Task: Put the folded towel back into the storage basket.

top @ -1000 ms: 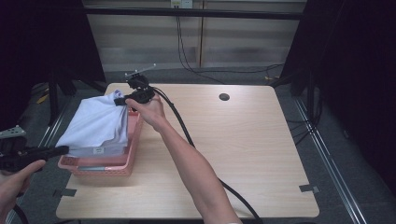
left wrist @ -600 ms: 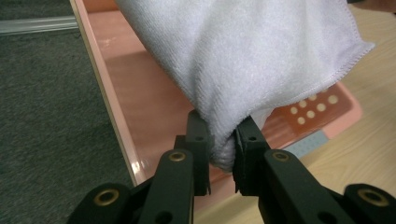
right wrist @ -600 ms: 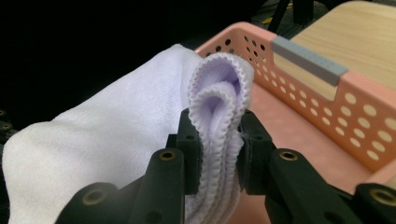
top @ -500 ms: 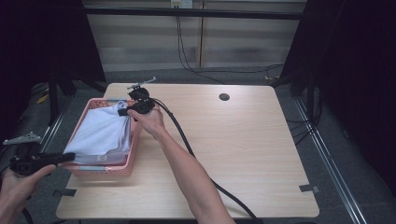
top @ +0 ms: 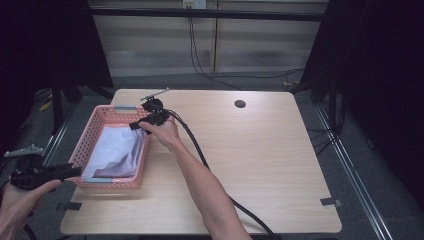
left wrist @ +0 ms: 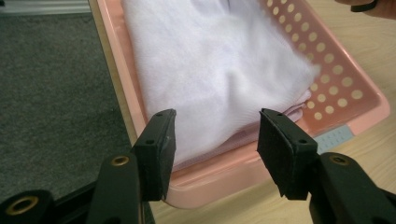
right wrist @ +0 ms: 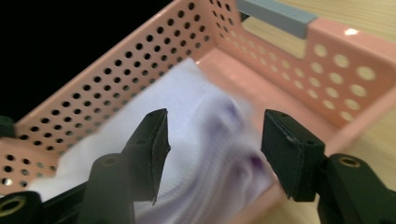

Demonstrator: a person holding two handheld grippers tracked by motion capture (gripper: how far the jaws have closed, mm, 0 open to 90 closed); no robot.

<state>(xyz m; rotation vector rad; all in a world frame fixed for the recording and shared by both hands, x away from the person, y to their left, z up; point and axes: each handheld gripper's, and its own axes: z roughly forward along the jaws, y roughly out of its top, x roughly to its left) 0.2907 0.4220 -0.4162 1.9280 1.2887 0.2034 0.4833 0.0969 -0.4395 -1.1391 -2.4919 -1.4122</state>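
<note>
A pink perforated basket (top: 88,132) stands at the table's left side with a white cloth (top: 117,152) lying loosely in it. My left gripper (top: 74,172) sits at the basket's near left corner. Its jaws have just been opening and stand open, the cloth (left wrist: 210,60) lying beyond them in the basket (left wrist: 345,98). My right gripper (top: 135,126) hangs over the basket's far right rim. Its jaws have also just been opening and stand open above the rumpled cloth (right wrist: 187,107), with nothing pressed between the pads (right wrist: 156,135).
The right gripper's black cable (top: 200,155) trails across the wooden table (top: 260,160) toward the near edge. A dark round hole (top: 240,104) sits at the table's far middle. Grey carpet (left wrist: 51,93) lies left of the basket. The basket has a grey handle (right wrist: 275,16).
The cloth, held spread above the basket by both grippers, came down into it. Both grippers sank, opened and let the cloth go.
</note>
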